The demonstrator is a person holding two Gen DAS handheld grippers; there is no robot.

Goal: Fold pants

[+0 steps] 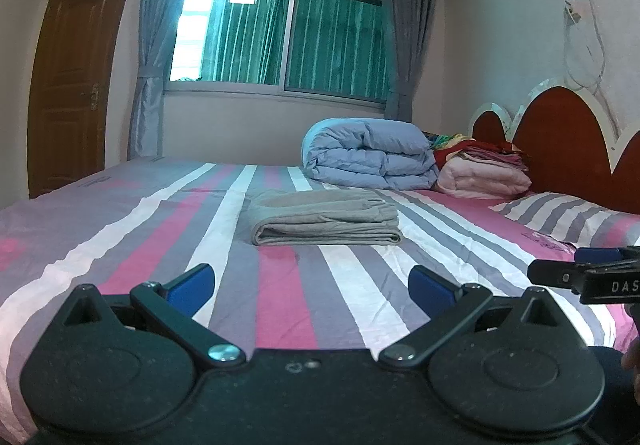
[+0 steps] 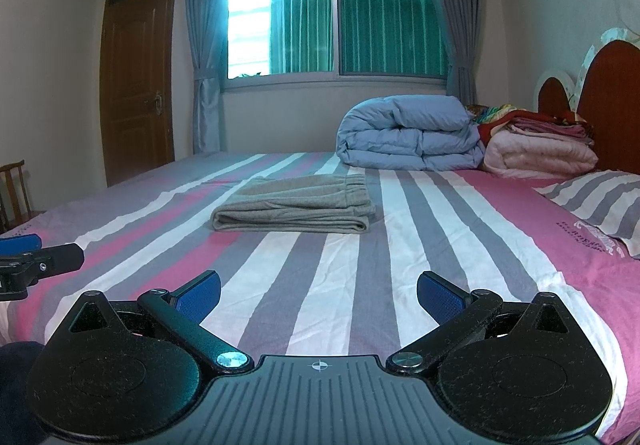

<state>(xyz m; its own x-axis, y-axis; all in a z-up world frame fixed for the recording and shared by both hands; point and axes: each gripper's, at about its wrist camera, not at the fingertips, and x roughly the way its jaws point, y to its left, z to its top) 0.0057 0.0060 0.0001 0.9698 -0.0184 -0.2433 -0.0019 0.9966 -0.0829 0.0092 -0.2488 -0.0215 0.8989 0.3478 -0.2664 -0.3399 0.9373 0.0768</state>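
Left wrist view shows the left gripper [image 1: 311, 287] with its blue pads spread wide and nothing between them, held low over the striped bedsheet [image 1: 120, 245]. The right gripper [image 2: 318, 295] is the same: fingers apart, empty, pointed at the bed. Both stand well apart from the grey pants [image 1: 325, 218], which lie in the middle of the bed, nearer to the front than the rolled blue duvet [image 1: 370, 153] and the pink blanket [image 1: 484, 175] by the headboard.

I judge the folding is finished, or almost. The pants make a compact rectangle of several layers, with the rounded fold edge facing the cameras and the elastic waistband on top at the right side. The layers sit fairly even, only a little soft at the corners. The next move probably needs no more than pressing flat, or leaving it.
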